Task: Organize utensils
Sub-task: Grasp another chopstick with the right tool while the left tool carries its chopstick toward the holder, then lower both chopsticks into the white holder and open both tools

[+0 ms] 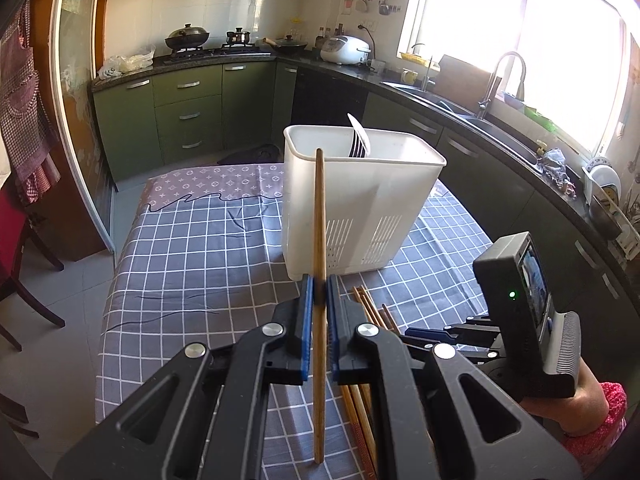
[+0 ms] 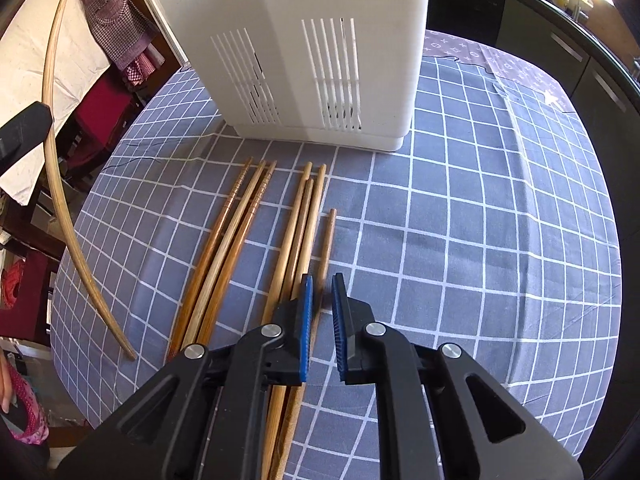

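My left gripper (image 1: 319, 292) is shut on a wooden chopstick (image 1: 319, 216) and holds it upright in front of the white utensil holder (image 1: 400, 200), which has a fork and spoon (image 1: 358, 140) inside. The same held chopstick (image 2: 60, 160) shows at the left of the right wrist view. My right gripper (image 2: 322, 284) is slightly open, low over the table, its jaws on either side of the rightmost loose chopstick (image 2: 329, 232). Several more chopsticks (image 2: 248, 216) lie side by side before the holder (image 2: 304, 60).
The table wears a blue-grey checked cloth (image 2: 480, 240). Dark wooden chairs (image 1: 24, 280) stand to its left. A kitchen counter with a sink (image 1: 460, 108) runs along the right and a stove (image 1: 216, 50) stands at the back.
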Tool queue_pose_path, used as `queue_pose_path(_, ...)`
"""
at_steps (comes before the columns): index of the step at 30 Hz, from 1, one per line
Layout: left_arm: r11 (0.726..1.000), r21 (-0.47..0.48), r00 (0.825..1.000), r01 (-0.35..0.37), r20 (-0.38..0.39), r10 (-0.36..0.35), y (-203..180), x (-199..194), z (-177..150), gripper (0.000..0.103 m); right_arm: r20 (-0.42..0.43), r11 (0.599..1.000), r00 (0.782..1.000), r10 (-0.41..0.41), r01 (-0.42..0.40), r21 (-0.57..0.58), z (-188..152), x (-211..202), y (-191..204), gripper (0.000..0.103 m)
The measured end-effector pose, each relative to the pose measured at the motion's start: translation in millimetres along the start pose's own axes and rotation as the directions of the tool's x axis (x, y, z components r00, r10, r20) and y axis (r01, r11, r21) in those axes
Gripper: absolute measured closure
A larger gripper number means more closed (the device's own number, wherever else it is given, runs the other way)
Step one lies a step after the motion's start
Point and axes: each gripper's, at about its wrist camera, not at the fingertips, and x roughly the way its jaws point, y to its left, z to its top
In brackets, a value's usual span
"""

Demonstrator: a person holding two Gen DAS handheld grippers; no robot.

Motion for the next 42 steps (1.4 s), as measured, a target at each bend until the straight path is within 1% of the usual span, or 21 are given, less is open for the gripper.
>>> queue_pose_path(4, 1.000, 0.006, 1.000, 0.001, -0.004, -0.001, -3, 1, 1, 0.096, 0.002, 0.999, 0.999, -0.032, 0.032, -0.034, -1, 0, 5, 0.092)
queue_pose_path(5, 1.000, 0.006, 1.000, 0.001, -0.005, -0.001, -3, 1, 0, 0.096, 0.005, 0.998, 0.999, -0.044, 0.044, -0.042, -1, 0, 7, 0.094)
queue_pose_path(10, 1.000, 0.007, 1.000, 0.008, -0.006, -0.008, -4, 2, 0, 0.096, 0.020, 1.000, 1.000, -0.023, 0.023, -0.017, 0, 1, 4, 0.097)
queue_pose_path(13, 1.000, 0.012, 1.000, 0.010, -0.005, -0.010, -6, 1, 0, 0.096, 0.076, 1.000, 0.997, 0.003, -0.003, 0.009, 2, -16, -4, 0.097)
queue_pose_path(15, 1.000, 0.014, 1.000, 0.010, -0.002, -0.010, -6, 1, 2, 0.096, 0.128, 1.000, 0.992, 0.013, -0.016, 0.020, 2, -34, -7, 0.097)
queue_pose_path(18, 1.000, 0.014, 1.000, 0.013, 0.006, -0.013, -6, -2, 4, 0.096, 0.221, 0.999, 0.975, 0.020, -0.027, 0.029, 5, -68, -15, 0.097)
queue_pose_path(23, 1.000, 0.022, 1.000, 0.012, 0.021, -0.013, -9, -7, 5, 0.096, 0.372, 0.998, 0.928, 0.019, -0.039, 0.046, 3, -124, -24, 0.097)
queue_pose_path(27, 0.999, 0.030, 0.999, 0.010, 0.030, -0.011, -11, -11, 6, 0.096, 0.431, 0.998, 0.902, 0.017, -0.042, 0.048, -1, -152, -26, 0.097)
queue_pose_path(31, 0.999, 0.038, 0.999, 0.009, 0.043, -0.011, -13, -15, 8, 0.096, 0.449, 0.999, 0.893, 0.009, -0.028, 0.036, -5, -160, -23, 0.097)
queue_pose_path(37, 0.999, 0.049, 0.998, 0.004, 0.059, -0.007, -14, -17, 10, 0.096, 0.448, 0.999, 0.894, 0.020, -0.037, 0.030, -2, -161, -23, 0.097)
queue_pose_path(42, 0.999, 0.048, 0.998, 0.003, 0.057, -0.006, -12, -16, 14, 0.096, 0.447, 0.999, 0.894, 0.030, -0.042, 0.018, 3, -161, -21, 0.097)
